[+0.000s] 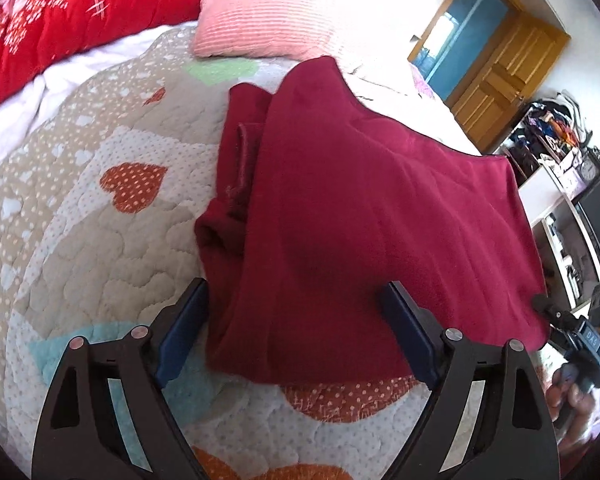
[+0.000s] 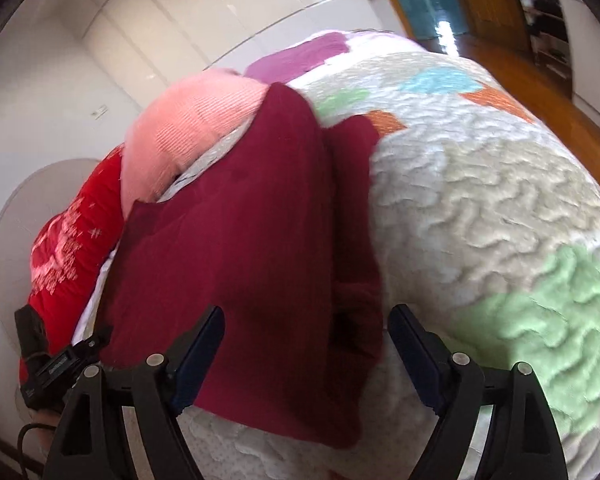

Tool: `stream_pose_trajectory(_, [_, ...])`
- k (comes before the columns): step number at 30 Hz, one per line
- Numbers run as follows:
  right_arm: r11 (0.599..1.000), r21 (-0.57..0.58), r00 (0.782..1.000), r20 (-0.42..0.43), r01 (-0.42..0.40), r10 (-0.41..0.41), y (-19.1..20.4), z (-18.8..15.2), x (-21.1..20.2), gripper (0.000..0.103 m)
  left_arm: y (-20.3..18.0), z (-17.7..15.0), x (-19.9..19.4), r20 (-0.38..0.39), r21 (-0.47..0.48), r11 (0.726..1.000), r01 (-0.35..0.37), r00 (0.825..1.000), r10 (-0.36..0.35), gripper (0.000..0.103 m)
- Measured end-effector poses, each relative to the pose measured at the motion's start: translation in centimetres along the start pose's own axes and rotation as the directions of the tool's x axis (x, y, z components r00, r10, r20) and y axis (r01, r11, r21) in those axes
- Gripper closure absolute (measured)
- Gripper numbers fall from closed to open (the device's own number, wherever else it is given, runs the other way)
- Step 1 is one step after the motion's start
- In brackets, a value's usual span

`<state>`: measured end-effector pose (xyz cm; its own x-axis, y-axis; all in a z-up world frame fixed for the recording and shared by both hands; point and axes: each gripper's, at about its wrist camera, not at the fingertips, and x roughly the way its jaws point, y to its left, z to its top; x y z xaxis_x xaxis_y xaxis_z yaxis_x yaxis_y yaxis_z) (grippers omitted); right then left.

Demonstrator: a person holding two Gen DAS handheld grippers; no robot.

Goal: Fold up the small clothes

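Note:
A dark red garment (image 1: pixel 360 216) lies partly folded on the quilted bed cover (image 1: pixel 80 200), with a folded-in sleeve along its left side. My left gripper (image 1: pixel 296 300) is open just above its near edge, empty. In the right wrist view the same garment (image 2: pixel 240 240) lies on the quilt (image 2: pixel 480 200). My right gripper (image 2: pixel 306 324) is open over its near end, empty. The right gripper also shows in the left wrist view (image 1: pixel 580 344) at the garment's right corner.
A pink pillow (image 1: pixel 268 8) and a red quilted blanket (image 1: pixel 72 12) lie at the bed's head. A wooden door (image 1: pixel 500 72) and cluttered shelves (image 1: pixel 556 140) stand beyond the bed's right side. A white wall (image 2: pixel 100 60) is behind the bed.

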<state>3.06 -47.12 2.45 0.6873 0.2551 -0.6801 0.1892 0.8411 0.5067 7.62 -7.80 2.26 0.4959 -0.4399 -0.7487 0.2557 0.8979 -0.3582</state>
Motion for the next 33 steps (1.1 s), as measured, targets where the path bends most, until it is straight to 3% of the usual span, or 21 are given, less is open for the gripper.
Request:
stream_pose_trajectory(1, [1.000,-0.011,1.000,-0.004,0.011,-0.011,0.2,0.0,0.2,0.056,0.0,0.0,0.0,0.008,-0.003,1.000,0.022,1.000,-0.022,0.026])
stream_pose_trajectory(2, [1.000,-0.016,1.000,-0.001,0.015,-0.015,0.3,0.0,0.3,0.063,0.2,0.0,-0.1,0.012,-0.011,0.999,0.030,0.999,-0.030,0.055])
stream_pose_trajectory(3, [1.000,-0.014,1.000,-0.005,-0.013,0.013,0.3,0.0,0.3,0.077,0.6,0.1,-0.1,0.005,-0.035,0.998,0.059,0.998,-0.059,0.077])
stream_pose_trajectory(5, [0.998,0.014,0.998,-0.003,-0.068,0.068,0.5,0.2,-0.2,0.083,1.3,0.1,-0.7,-0.003,-0.082,0.990,0.113,0.994,-0.113,0.085])
stream_pose_trajectory(11, [0.986,-0.102,0.990,0.033,-0.134,0.138,3.6,0.5,-6.5,0.085,0.0,-1.6,-6.9,0.040,-0.045,0.985,0.165,0.986,-0.164,0.087])
stream_pose_trajectory(15, [0.983,-0.103,0.988,-0.030,-0.151,0.149,3.8,-2.7,-10.3,0.084,0.0,-5.7,-11.0,0.008,-0.033,0.983,0.181,0.983,-0.181,0.087])
stream_pose_trajectory(17, [0.990,-0.087,0.992,-0.069,-0.115,0.109,3.2,-4.9,-10.9,0.076,0.7,-8.3,-11.1,-0.027,-0.055,0.985,0.161,0.986,-0.162,0.086])
stream_pose_trajectory(18, [0.995,-0.074,0.995,-0.083,-0.068,0.062,2.6,-5.8,-11.0,0.063,1.1,-9.3,-10.8,-0.040,-0.067,0.988,0.142,0.989,-0.145,0.086])
stream_pose_trajectory(19, [0.997,-0.070,0.996,-0.090,-0.029,0.022,2.1,-6.1,-11.1,0.057,1.5,-10.4,-10.2,-0.058,-0.083,0.989,0.121,0.990,-0.126,0.086])
stream_pose_trajectory(21, [0.998,-0.051,0.998,-0.050,0.021,-0.023,1.4,-5.7,-12.2,0.057,2.1,-11.1,-9.8,-0.053,-0.122,0.984,0.127,0.990,-0.134,0.086])
stream_pose_trajectory(23, [1.000,-0.029,1.000,0.018,-0.003,0.004,2.1,-4.5,-13.7,0.057,2.0,-10.9,-10.2,-0.044,-0.129,0.983,0.133,0.989,-0.139,0.085])
stream_pose_trajectory(27, [0.962,-0.261,0.997,0.004,-0.079,0.083,10.5,-2.2,-12.2,0.057,1.0,-11.1,-10.3,-0.020,-0.061,0.995,0.076,0.997,-0.077,0.082])
stream_pose_trajectory(31, [0.891,-0.418,0.984,-0.091,-0.176,0.152,19.4,-2.0,-6.1,0.063,0.8,-11.5,-10.3,-0.007,-0.049,0.997,0.062,0.998,-0.063,0.080])
stream_pose_trajectory(33, [0.858,-0.477,0.980,-0.141,-0.190,0.139,23.2,-2.3,-2.1,0.064,1.2,-11.6,-10.3,-0.006,-0.053,0.997,0.063,0.998,-0.064,0.077])
